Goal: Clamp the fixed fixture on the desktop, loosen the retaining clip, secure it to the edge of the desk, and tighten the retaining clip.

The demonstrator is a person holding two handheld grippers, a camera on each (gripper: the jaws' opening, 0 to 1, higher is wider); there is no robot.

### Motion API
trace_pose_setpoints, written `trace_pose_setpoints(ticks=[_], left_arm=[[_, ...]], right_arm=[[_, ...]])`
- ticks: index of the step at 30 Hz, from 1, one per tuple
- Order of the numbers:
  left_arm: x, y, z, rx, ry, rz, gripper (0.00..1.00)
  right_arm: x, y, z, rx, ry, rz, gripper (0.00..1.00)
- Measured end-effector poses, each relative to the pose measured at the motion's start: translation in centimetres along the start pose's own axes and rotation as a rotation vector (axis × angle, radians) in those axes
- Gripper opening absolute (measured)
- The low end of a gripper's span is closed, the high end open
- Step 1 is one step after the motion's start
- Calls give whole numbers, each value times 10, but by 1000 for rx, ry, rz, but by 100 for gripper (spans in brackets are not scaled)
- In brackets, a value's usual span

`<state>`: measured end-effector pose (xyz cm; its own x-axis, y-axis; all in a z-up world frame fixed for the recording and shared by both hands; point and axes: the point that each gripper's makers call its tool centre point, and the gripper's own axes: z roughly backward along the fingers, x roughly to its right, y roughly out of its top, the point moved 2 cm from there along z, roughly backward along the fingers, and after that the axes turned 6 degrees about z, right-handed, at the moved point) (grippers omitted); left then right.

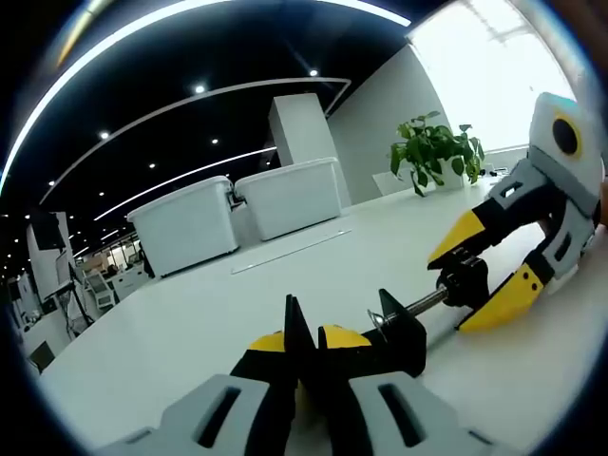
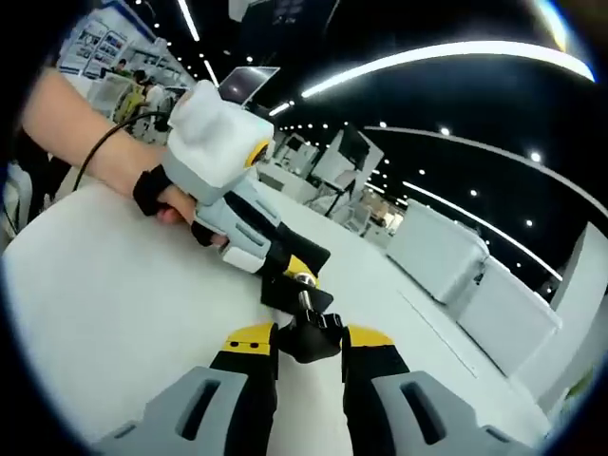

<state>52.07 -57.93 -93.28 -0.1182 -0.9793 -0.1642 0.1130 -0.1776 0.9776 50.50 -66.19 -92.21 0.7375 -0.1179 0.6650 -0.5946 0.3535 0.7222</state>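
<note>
On the white desktop (image 1: 190, 323): a black clamp fixture lies flat, held at both ends by the two grippers.
Fixture body: the black clamp body (image 1: 404, 337) sits just ahead of the left gripper's tips in the left gripper view; in the right gripper view the same body (image 2: 285, 285) lies beyond the screw.
Long axis: the threaded screw (image 1: 426, 302) runs from the body toward the black knob (image 1: 465, 280), so the axis points from the left gripper across to the right one, low along the desk.
Left gripper (image 1: 302, 342): clenched, its yellow-tipped jaws pressed together on what looks like the body's near edge; the contact itself is hidden behind the jaws.
Right gripper (image 2: 309, 340): closed around the knob (image 2: 309, 337) at the screw's free end; seen from the left gripper view, this right gripper (image 1: 475, 275) brackets the knob from above and below.
Nearer hand: the right gripper holds the turning end and the left steadies the body, so loosening seems to fall to a roll of the right wrist about the screw axis.
Desk edge: not clearly in sight near the fixture; white storage bins (image 1: 237, 214) and a potted plant (image 1: 432, 152) stand well apart behind.
Person's hand (image 2: 166, 199): wrapped on the left gripper's handle.
</note>
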Motion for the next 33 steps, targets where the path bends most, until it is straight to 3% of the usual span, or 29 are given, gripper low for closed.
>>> trace_pose_setpoints(ticks=[9,15,20,25,26,27,28,30,33], left_arm=[[0,0,0,0,2,1,9],[-1,0,0,-1,5,4,9],[-1,0,1,-1,6,6,9],[-1,0,0,0,7,2,9],[-1,0,0,0,8,2,9],[-1,0,0,2,6,-6,9],[-1,0,0,-1,7,-1,9],[-1,0,0,0,8,-1,9],[-1,0,0,0,8,-1,9]], right_arm=[[1,5,-2,-35,-25,166,26],[-2,12,-2,-44,-44,387,25],[-4,13,-3,-55,-47,462,25],[-10,16,-4,-81,-51,691,24],[-14,16,-5,-87,-37,744,19],[-13,19,-5,-85,-77,790,19],[-20,14,-5,-108,-48,831,19],[-20,14,-5,-107,-47,761,19],[-19,16,-2,-91,-48,726,19]])
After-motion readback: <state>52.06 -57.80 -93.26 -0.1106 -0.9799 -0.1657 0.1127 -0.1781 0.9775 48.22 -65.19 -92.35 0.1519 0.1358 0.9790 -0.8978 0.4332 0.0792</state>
